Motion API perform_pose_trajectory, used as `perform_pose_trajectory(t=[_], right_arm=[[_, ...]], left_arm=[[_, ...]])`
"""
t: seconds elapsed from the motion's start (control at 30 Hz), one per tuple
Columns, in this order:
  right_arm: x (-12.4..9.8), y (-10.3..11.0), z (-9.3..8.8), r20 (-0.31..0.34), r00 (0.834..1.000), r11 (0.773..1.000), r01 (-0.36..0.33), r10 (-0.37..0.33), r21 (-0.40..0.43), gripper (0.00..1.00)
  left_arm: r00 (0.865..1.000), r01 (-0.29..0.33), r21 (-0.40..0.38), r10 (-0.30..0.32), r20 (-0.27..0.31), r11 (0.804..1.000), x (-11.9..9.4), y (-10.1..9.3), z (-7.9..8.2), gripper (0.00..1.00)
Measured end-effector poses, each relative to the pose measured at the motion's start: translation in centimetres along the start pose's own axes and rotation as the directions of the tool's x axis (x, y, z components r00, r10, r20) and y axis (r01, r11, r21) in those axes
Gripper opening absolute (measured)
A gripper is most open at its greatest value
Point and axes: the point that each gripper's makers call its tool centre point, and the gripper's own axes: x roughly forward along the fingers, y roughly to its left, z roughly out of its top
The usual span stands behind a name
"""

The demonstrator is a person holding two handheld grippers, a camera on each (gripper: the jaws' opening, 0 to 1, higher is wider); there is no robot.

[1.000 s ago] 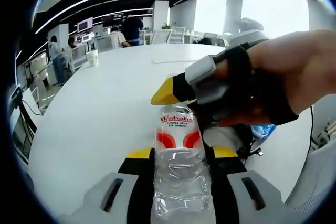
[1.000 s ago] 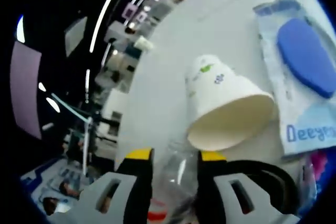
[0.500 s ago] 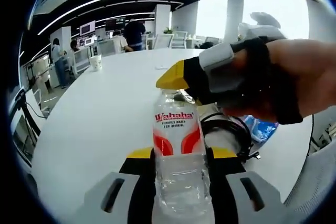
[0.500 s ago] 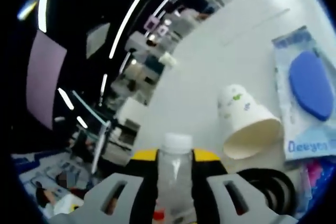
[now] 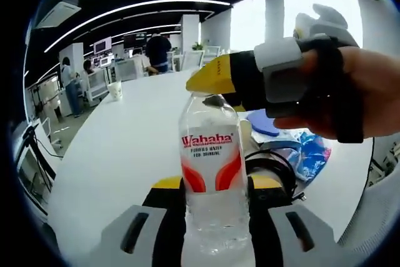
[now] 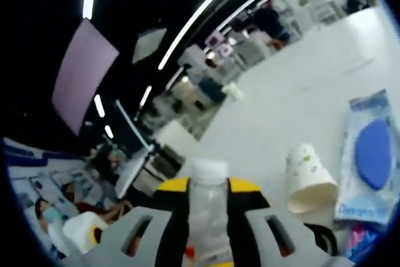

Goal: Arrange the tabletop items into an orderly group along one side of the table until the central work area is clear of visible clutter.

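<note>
Your left gripper (image 5: 215, 186) pinches the water bottle (image 5: 211, 182) at its body; your right gripper (image 6: 207, 187) clamps its neck under the white cap (image 6: 209, 169). Bottle: clear ribbed plastic, red-and-white label, held above the round white table (image 5: 119, 148). Paper cup (image 6: 307, 178) lies tipped beside a blue packet (image 6: 370, 161). Open-plan office behind.

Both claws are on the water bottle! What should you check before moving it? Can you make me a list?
1. Left gripper squeezing the clear plastic Wahaha water bottle: ok.
2. Right gripper on the bottle's neck, below its white cap: ok.
3. Cap on: ok. Screwed tight: cannot tell.
4. Bottle lifted off the white table: cannot tell.
5. White paper cup lying tipped over nearby: not ok.
6. Blue wipes packet apart from the bottle: ok.
</note>
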Motion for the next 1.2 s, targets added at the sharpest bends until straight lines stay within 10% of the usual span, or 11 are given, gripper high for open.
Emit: perform_pose_trajectory(t=[0.5,1.2], right_arm=[[1.9,3.3,4.8,0.015,0.987,0.944,-0.152,0.163,-0.292,0.18],[7.0,2.0,7.9,0.045,0.97,0.888,-0.198,0.237,-0.414,0.18]], left_arm=[[0.994,-0.055,0.008,0.054,0.094,0.998,2.5,3.1,4.8,0.36],[0.986,-0.121,0.033,0.116,0.122,0.992,8.7,8.2,7.6,0.36]])
